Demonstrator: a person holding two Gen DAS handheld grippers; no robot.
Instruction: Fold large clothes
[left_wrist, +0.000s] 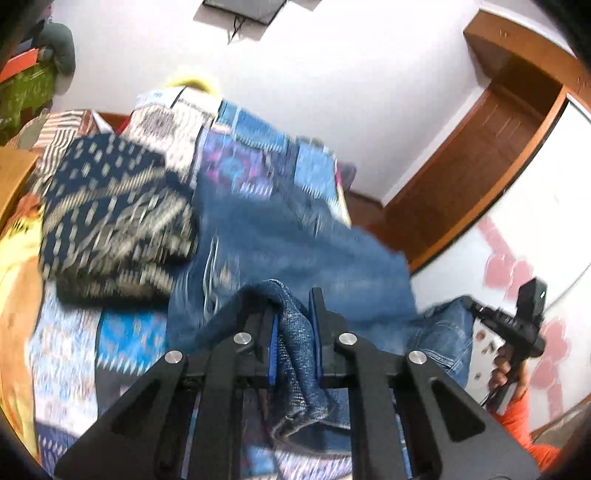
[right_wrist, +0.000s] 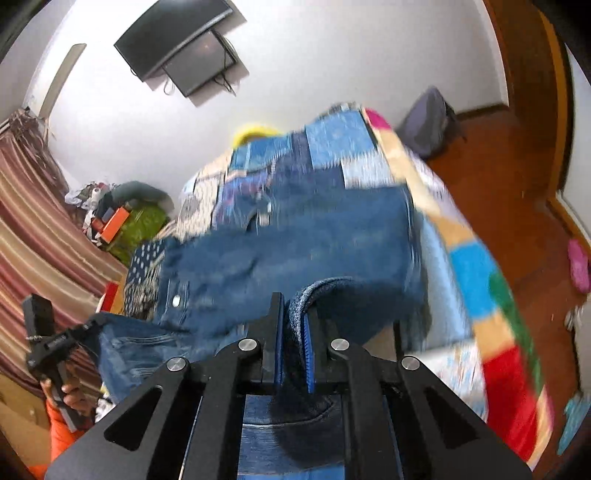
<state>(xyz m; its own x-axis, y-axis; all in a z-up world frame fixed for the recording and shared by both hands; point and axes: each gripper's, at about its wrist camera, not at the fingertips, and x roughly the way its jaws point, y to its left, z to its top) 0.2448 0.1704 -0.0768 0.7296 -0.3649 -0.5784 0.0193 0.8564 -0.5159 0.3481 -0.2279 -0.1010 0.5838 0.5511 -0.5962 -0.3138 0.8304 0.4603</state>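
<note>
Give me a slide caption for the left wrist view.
Left gripper clamped on a fold of blue jeans over a patchwork bedspread, folded navy garment alongside.

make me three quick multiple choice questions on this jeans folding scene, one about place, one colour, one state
1. Where does the folded dark patterned cloth lie?
A. on the floor
B. on the bed beside the jeans
C. on the wall

2. What colour are the jeans?
A. blue
B. red
C. black

3. What is the left gripper doing?
A. hanging open
B. gripping a shoe
C. clamping denim

Answers: 1 B, it rests on the quilt left of the denim. 2 A, blue in both views. 3 C, fabric sits between its fingers; the right gripper does likewise.
</note>
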